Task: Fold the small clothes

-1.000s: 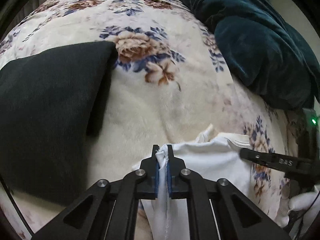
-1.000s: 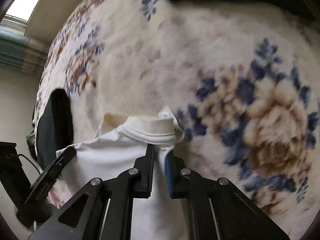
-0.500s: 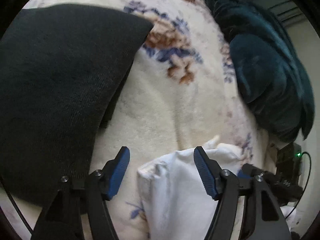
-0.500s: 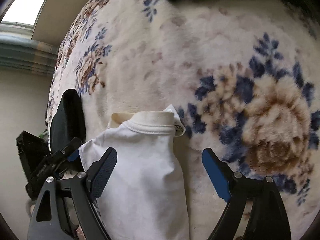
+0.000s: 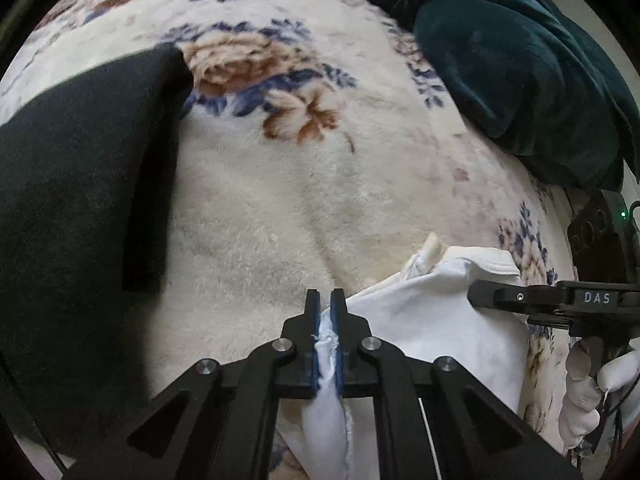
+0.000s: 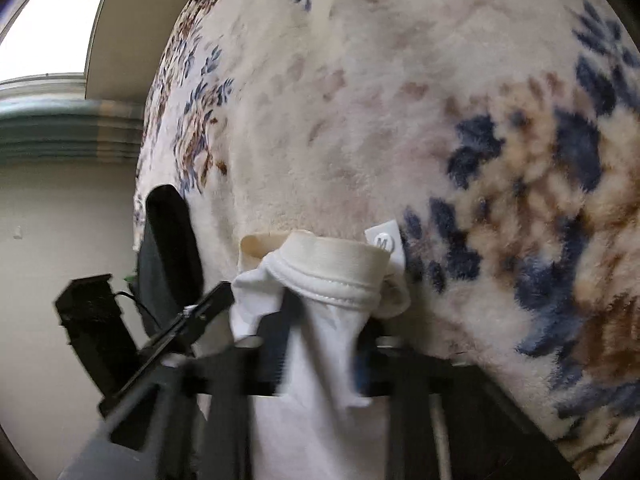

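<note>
Left wrist view, left to right: a black folded cloth [image 5: 76,208] lies along the left edge of the floral blanket [image 5: 280,184], well apart from the task garment. At bottom centre the left gripper [image 5: 325,304] has its blue-padded jaws pressed together on a bunched edge of the white garment [image 5: 420,320]; its jaws have just been closing, and the fabric passes between them and hangs below. The garment spreads rightward from this grip, over the blanket's near right part. A dark teal blanket [image 5: 520,72] is heaped at the blanket's far right corner. At the right edge the right gripper [image 5: 474,296] reaches the garment's opposite side, carried by a white-gloved hand [image 5: 592,392].

Right wrist view, left to right: the left gripper [image 6: 224,294] enters from the lower left, touching the garment's left edge. The right gripper [image 6: 320,312], blurred, has just been closing its jaws; the garment runs between them, just below the ribbed collar [image 6: 332,268], and the pads appear to press it. A size label [image 6: 384,242] projects beside the collar.
</note>
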Demonstrator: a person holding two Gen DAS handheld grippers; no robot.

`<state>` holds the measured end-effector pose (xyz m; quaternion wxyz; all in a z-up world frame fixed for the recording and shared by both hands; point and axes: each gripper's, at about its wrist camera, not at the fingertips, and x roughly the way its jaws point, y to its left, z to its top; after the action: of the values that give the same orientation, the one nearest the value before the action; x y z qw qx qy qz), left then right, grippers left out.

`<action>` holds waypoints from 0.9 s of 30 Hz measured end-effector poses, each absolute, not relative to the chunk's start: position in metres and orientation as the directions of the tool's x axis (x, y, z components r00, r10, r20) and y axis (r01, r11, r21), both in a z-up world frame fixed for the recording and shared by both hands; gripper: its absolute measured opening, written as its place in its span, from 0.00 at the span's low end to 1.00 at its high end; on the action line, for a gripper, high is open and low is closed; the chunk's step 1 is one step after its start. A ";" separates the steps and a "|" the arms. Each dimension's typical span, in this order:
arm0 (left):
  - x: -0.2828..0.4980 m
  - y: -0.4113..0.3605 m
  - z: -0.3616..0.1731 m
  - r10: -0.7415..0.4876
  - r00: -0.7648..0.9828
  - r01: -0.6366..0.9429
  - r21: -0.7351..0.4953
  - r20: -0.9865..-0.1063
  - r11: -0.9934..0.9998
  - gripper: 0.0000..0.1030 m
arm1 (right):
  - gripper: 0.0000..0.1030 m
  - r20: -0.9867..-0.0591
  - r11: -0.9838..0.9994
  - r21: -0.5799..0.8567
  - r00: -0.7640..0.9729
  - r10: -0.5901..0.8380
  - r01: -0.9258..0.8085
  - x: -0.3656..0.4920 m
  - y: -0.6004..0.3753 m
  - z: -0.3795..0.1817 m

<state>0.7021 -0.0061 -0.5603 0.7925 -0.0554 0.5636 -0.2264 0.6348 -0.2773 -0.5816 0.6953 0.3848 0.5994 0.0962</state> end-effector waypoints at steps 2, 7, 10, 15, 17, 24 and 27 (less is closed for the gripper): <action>0.702 -0.005 -0.551 -0.425 0.285 0.308 -0.338 -0.859 0.889 0.03 | 0.09 -0.760 0.691 0.650 0.286 0.584 0.318 0.630 -0.275 -0.574; 0.685 0.009 -0.508 -0.476 0.347 0.326 -0.372 -0.808 0.869 0.03 | 0.09 -0.731 0.686 0.677 0.347 0.587 0.266 0.613 -0.275 -0.536; 0.666 0.016 -0.481 -0.507 0.378 0.331 -0.398 -0.775 0.856 0.03 | 0.08 -0.708 0.690 0.693 0.377 0.597 0.210 0.594 -0.270 -0.503; 0.601 0.041 -0.434 -0.554 0.403 0.355 -0.433 -0.728 0.828 0.03 | 0.06 -0.659 0.666 0.731 0.414 0.629 0.152 0.534 -0.262 -0.458; 0.580 0.040 -0.427 -0.545 0.405 0.383 -0.405 -0.734 0.830 0.04 | 0.06 -0.663 0.670 0.727 0.408 0.627 0.151 0.515 -0.256 -0.453; 0.646 0.027 -0.463 -0.448 0.423 0.337 -0.322 -0.788 0.885 0.04 | 0.09 -0.818 0.812 0.545 0.344 0.461 0.209 0.541 -0.259 -0.470; 0.668 0.029 -0.474 -0.454 0.409 0.308 -0.348 -0.792 0.885 0.04 | 0.27 -0.861 0.861 0.479 0.285 0.421 0.174 0.571 -0.253 -0.482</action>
<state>0.6683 0.0293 -0.4742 0.8361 -0.0737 0.4935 -0.2279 0.5713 -0.2531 -0.4821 0.7611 0.2511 0.5924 0.0813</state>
